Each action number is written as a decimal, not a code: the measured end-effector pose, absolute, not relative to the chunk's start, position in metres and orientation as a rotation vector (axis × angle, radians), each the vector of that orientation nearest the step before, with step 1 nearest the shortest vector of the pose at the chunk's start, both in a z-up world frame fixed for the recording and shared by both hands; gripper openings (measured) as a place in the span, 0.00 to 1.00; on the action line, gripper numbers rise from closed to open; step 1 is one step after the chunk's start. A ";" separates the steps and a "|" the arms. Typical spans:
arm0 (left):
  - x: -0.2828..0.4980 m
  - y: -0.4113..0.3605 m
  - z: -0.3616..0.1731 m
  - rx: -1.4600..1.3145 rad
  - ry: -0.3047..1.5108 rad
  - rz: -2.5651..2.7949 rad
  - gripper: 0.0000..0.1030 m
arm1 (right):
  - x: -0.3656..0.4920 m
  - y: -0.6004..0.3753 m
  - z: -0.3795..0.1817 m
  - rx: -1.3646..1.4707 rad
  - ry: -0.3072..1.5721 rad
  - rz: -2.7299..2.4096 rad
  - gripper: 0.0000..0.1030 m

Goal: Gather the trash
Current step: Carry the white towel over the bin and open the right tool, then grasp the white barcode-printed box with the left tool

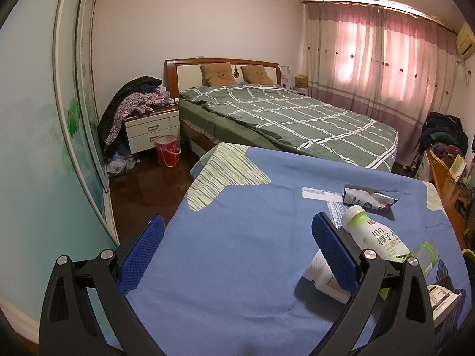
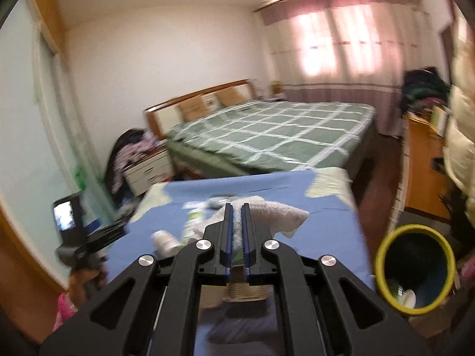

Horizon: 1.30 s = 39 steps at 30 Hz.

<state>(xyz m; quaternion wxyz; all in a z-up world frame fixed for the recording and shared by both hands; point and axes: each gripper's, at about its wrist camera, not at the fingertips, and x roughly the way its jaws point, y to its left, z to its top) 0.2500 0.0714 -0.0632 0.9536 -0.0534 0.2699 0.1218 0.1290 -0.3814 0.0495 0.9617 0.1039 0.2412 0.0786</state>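
My left gripper (image 1: pixel 237 234) is open and empty above the blue-covered table (image 1: pixel 237 267). To its right lie a white bottle with a green label (image 1: pixel 375 237), a second white bottle (image 1: pixel 322 276) behind the right finger, and a crushed silver carton (image 1: pixel 368 200). My right gripper (image 2: pixel 237 222) is shut on a crumpled white tissue (image 2: pixel 279 212) held above the table (image 2: pixel 326 237). Bottles (image 2: pixel 178 237) lie to its left. A dark bin with a yellow rim (image 2: pixel 415 267) stands to the right of the table.
A bed with a green checked cover (image 1: pixel 291 118) stands beyond the table. A nightstand piled with clothes (image 1: pixel 148 124) and a red bucket (image 1: pixel 167 149) stand at its left. A wooden desk (image 2: pixel 424 160) is on the right. The left gripper's handle shows in the right view (image 2: pixel 77 237).
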 end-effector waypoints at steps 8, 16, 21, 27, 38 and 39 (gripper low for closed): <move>0.252 0.067 -0.065 -0.093 0.556 0.247 0.95 | 0.150 -0.483 0.003 0.319 0.535 -0.213 0.06; 0.254 0.064 -0.066 -0.088 0.565 0.242 0.95 | 0.170 -0.555 -0.056 0.370 0.597 -0.544 0.15; 0.256 0.062 -0.067 -0.079 0.569 0.237 0.95 | 0.160 -0.551 -0.067 0.405 0.588 -0.560 0.49; 0.256 0.055 -0.069 -0.063 0.574 0.231 0.95 | 0.165 -0.514 -0.081 0.325 0.577 -0.519 0.56; 0.215 0.019 -0.068 0.000 0.600 0.168 0.95 | 0.172 -0.516 -0.093 0.383 0.623 -0.441 0.60; 0.208 0.014 -0.070 0.017 0.611 0.165 0.95 | 0.172 -0.517 -0.094 0.393 0.622 -0.434 0.60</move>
